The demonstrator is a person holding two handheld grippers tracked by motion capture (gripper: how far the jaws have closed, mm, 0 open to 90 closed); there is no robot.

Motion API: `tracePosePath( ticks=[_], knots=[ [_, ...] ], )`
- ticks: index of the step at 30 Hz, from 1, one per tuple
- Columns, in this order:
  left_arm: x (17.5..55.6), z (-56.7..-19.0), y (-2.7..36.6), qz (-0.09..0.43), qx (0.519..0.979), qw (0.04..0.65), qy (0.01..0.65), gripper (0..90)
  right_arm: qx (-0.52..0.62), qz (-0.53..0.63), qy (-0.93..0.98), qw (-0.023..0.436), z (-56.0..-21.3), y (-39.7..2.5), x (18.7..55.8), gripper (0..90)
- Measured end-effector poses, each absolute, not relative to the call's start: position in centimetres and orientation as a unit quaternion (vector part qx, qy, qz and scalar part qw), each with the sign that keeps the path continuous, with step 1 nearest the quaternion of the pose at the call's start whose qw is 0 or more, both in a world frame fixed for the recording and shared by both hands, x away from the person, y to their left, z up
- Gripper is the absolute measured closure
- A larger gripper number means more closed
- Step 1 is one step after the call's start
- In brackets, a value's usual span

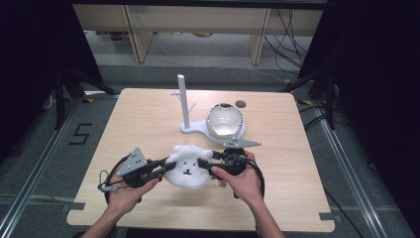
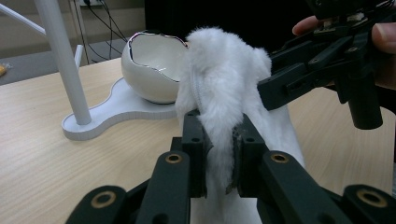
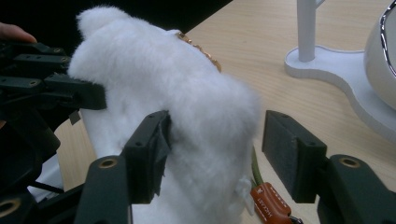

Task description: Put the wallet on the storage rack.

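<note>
The white plush pouch (image 1: 187,167), with a small face on its front, sits at the near middle of the light wooden table (image 1: 148,124), between the two grippers. The left gripper (image 2: 218,154) has its jaws pressed together on a fold of the pouch's fur along one edge, where a zipper line is visible. The right gripper (image 3: 212,158) has its jaws spread partly apart around the pouch's opposite side: the left-hand pad in its own view touches the fur, while the other pad stands clear of it. A brown leather tag (image 3: 268,203) hangs at the pouch's lower edge near that free pad. Just behind the pouch on the table stands a white stand (image 1: 184,104) consisting of an upright post with thin side pegs on a flat curved base; a white egg-shaped bowl (image 1: 224,119) with a jagged, cracked-shell rim rests on that base. A small dark round spot (image 1: 240,104) lies on the tabletop beyond the bowl. Around the table, the floor is grey; the digit 5 (image 1: 80,134) is marked in black tape on the left. Pale wooden shelving (image 1: 198,25) lines the far wall, with black cables (image 1: 289,34) trailing at the right.
</note>
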State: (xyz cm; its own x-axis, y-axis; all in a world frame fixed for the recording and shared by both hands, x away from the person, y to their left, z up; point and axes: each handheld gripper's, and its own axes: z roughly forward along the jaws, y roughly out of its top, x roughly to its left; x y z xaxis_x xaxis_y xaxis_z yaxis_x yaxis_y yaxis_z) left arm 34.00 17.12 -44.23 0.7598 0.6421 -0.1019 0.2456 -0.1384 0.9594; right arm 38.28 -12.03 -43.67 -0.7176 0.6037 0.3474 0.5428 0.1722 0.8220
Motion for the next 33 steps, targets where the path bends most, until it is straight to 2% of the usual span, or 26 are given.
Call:
tracePosePath(
  ticks=[2, 3, 4, 8, 9, 10, 12, 13, 14, 19, 21, 23, 33],
  knots=[
    [34.1, -44.3, 17.0, 0.168, 0.732, 0.589, 0.297, 78.0, 0.376, 0.523, 0.764, 0.018, -43.7, -11.9, 38.2, 52.3],
    [34.0, -44.2, 17.0, 0.171, 0.736, 0.582, 0.301, 77.9, 0.365, 0.517, 0.773, 0.023, -43.6, -12.0, 38.3, 60.2],
    [34.0, -44.3, 16.9, 0.170, 0.736, 0.583, 0.300, 77.9, 0.365, 0.517, 0.773, 0.023, -43.6, -12.0, 38.3, 60.2],
    [34.2, -44.5, 16.9, 0.174, 0.736, 0.581, 0.301, 76.9, 0.351, 0.517, 0.779, 0.040, -43.5, -12.3, 38.1, 75.1],
    [34.3, -44.6, 16.8, 0.175, 0.736, 0.583, 0.298, 76.4, 0.354, 0.519, 0.777, 0.038, -43.5, -12.3, 38.0, 76.0],
    [34.3, -44.6, 16.8, 0.178, 0.740, 0.577, 0.298, 75.2, 0.346, 0.518, 0.780, 0.055, -43.4, -12.2, 37.8, 77.3],
    [34.5, -44.6, 16.8, 0.180, 0.742, 0.574, 0.296, 72.6, 0.335, 0.514, 0.785, 0.079, -43.2, -12.3, 37.7, 78.1],
    [34.6, -44.6, 16.8, 0.180, 0.741, 0.574, 0.298, 67.6, 0.330, 0.514, 0.786, 0.092, -43.0, -12.3, 37.5, 78.6],
    [34.7, -44.6, 16.8, 0.179, 0.742, 0.572, 0.299, 67.6, 0.330, 0.514, 0.786, 0.092, -43.0, -12.3, 37.5, 78.6],
    [34.9, -44.7, 17.4, 0.188, 0.739, 0.571, 0.305, 47.0, 0.322, 0.530, 0.774, 0.128, -42.1, -12.8, 37.2, 79.1],
    [34.8, -45.0, 17.7, 0.195, 0.736, 0.570, 0.309, 45.2, 0.326, 0.531, 0.772, 0.129, -41.9, -12.9, 37.1, 79.1],
    [34.6, -45.3, 18.1, 0.203, 0.736, 0.565, 0.314, 39.6, 0.323, 0.529, 0.772, 0.139, -41.5, -13.3, 37.3, 79.1],
    [33.5, -47.0, 20.7, 0.220, 0.724, 0.549, 0.355, 36.5, 0.334, 0.528, 0.755, 0.198, -40.4, -14.8, 37.5, 78.7]
  ],
)
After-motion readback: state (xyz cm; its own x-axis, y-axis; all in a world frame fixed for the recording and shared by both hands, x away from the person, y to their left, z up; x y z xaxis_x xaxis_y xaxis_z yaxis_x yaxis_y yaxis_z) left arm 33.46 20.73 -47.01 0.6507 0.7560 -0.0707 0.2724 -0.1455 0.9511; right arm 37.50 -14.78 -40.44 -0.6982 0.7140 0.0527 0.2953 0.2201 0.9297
